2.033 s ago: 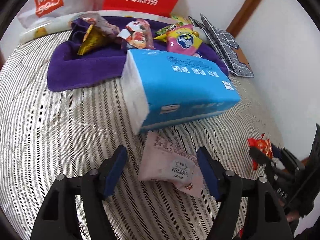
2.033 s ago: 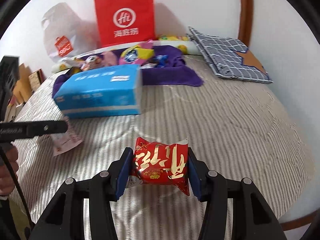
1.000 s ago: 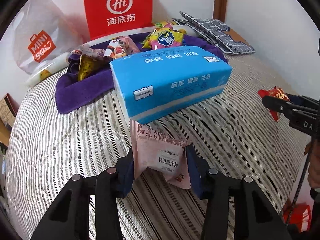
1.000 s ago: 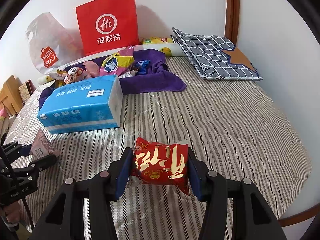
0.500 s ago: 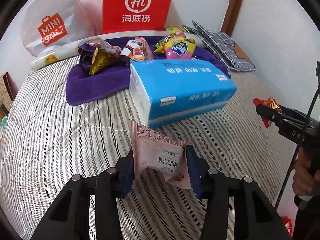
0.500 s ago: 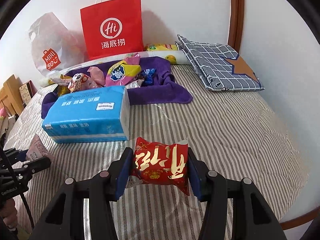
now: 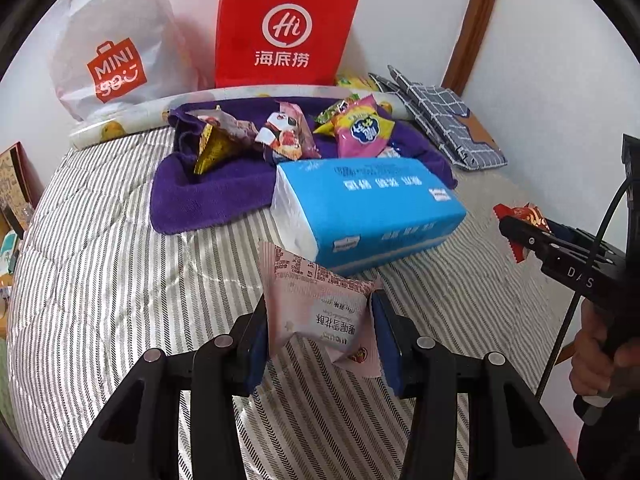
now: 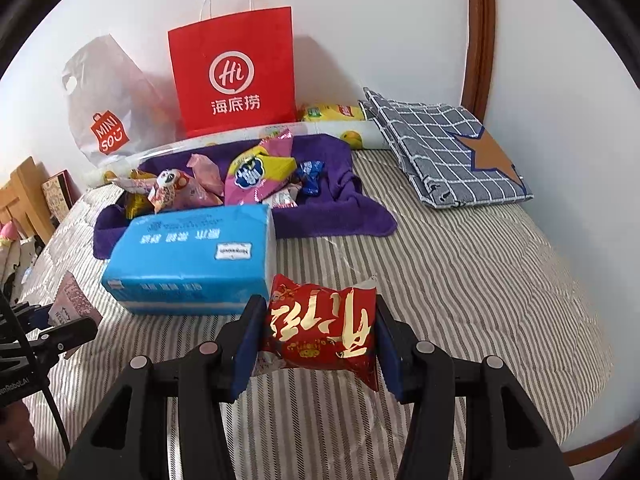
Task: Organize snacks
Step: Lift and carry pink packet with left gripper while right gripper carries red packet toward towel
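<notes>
Clamped between the blue pads of the left gripper point(image 7: 320, 330) is a pink snack packet point(image 7: 316, 308), long axis tilted up toward the bed's point(image 8: 480, 272) far edge, raised above the striped cover. A red snack packet point(image 8: 322, 330) is clenched crosswise in the right gripper point(image 8: 318, 340), its print upside down. More snacks point(image 8: 256, 176) are heaped on a purple towel point(image 8: 336, 216) behind the blue tissue pack point(image 8: 192, 260)
</notes>
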Action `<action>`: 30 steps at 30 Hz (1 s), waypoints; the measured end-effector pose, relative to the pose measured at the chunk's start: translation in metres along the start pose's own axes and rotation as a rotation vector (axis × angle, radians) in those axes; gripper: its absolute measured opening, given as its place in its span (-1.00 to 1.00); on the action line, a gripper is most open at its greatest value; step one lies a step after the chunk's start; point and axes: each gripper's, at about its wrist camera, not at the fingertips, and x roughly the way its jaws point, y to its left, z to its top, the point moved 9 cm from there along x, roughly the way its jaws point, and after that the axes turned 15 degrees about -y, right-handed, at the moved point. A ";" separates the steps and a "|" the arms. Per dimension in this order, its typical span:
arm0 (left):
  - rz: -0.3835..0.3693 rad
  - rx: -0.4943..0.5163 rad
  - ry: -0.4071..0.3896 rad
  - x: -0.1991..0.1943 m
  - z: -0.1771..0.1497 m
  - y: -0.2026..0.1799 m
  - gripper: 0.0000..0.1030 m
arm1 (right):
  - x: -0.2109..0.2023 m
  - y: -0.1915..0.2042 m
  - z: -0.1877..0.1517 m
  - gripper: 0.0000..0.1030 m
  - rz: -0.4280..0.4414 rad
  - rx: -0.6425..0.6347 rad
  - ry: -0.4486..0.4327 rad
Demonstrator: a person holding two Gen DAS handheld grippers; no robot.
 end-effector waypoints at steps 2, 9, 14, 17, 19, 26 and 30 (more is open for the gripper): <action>-0.001 -0.003 -0.004 -0.002 0.003 0.001 -0.10 | 0.000 0.002 0.003 -0.03 0.002 0.001 -0.004; 0.001 0.004 -0.018 -0.006 0.013 -0.002 -0.10 | 0.001 0.005 0.015 -0.03 0.013 0.005 -0.018; 0.000 0.002 -0.023 -0.006 0.020 -0.003 -0.10 | 0.001 0.006 0.020 -0.03 0.019 0.000 -0.025; 0.004 0.003 -0.024 -0.005 0.024 -0.004 -0.10 | 0.001 0.006 0.024 -0.03 0.023 -0.003 -0.032; 0.009 0.002 -0.023 -0.004 0.027 -0.005 -0.10 | 0.001 0.006 0.027 -0.03 0.026 -0.002 -0.037; 0.018 0.000 -0.027 -0.001 0.036 -0.006 -0.10 | 0.004 0.007 0.038 -0.03 0.040 0.009 -0.051; 0.023 0.001 -0.027 0.001 0.043 -0.007 -0.10 | 0.006 0.008 0.045 -0.03 0.050 0.004 -0.059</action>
